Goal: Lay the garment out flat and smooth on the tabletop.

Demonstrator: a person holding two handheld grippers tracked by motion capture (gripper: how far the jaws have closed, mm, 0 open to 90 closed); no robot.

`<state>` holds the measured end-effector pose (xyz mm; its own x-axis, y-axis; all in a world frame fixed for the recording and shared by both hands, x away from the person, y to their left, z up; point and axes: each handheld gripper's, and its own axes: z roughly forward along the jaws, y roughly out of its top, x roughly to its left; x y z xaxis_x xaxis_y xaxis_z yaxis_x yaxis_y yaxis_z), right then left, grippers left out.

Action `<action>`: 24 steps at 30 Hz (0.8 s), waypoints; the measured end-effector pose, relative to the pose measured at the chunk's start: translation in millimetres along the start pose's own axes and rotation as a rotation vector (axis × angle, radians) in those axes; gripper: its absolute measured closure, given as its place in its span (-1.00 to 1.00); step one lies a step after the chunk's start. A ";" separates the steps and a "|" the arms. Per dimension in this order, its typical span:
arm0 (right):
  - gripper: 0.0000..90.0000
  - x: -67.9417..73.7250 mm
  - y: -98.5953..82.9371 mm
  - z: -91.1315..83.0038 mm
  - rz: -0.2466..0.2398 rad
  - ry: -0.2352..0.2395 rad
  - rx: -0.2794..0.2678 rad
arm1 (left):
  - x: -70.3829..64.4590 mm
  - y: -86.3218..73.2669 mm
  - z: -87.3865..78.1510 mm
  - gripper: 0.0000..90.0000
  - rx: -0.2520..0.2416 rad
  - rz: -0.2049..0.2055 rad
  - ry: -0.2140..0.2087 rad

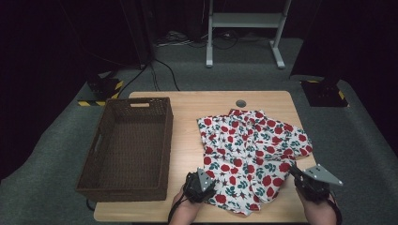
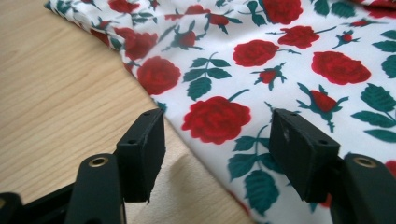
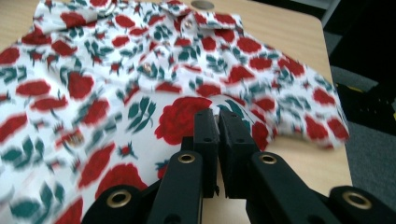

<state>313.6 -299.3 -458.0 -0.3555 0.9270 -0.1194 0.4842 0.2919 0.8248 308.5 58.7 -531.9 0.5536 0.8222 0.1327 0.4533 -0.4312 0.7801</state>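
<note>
My right gripper [image 3: 218,122] is pinched on the shirt [image 1: 248,150] spread at the table's [image 1: 187,101] right, left gripper [image 2: 217,140] gaping over its near edge, so lifting now risks a lopsided drag and bunching beside the basket [image 1: 126,187].

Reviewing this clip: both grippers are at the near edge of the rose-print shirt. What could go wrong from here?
1. The right gripper is shut on a thin fold of the rose-print shirt; so small a bite may slip when lifted.
2. The left gripper is open, one jaw over the bare table, so closing may catch the hem only or miss.
3. With one side held, the shirt may drag unevenly and bunch before reaching the wicker basket.
</note>
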 end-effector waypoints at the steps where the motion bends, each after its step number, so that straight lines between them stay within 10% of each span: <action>1: 0.92 0.6 5.9 6.4 -0.009 -0.001 0.002 | 1.8 -0.6 -0.3 -0.19 0.002 -0.006 0.002; 11: 0.81 7.0 24.8 79.6 0.000 0.012 0.093 | -0.8 -2.4 -3.2 -0.25 -0.008 0.022 -0.023; 24: 0.61 -15.1 -21.2 26.1 0.047 -0.038 0.076 | -5.0 -0.9 0.1 -0.23 0.015 0.060 0.021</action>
<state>329.5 -313.3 -488.1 -0.3008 0.9481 -0.1033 0.5594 0.2632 0.7860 305.4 54.9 -533.3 0.5656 0.8022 0.1913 0.4307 -0.4852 0.7610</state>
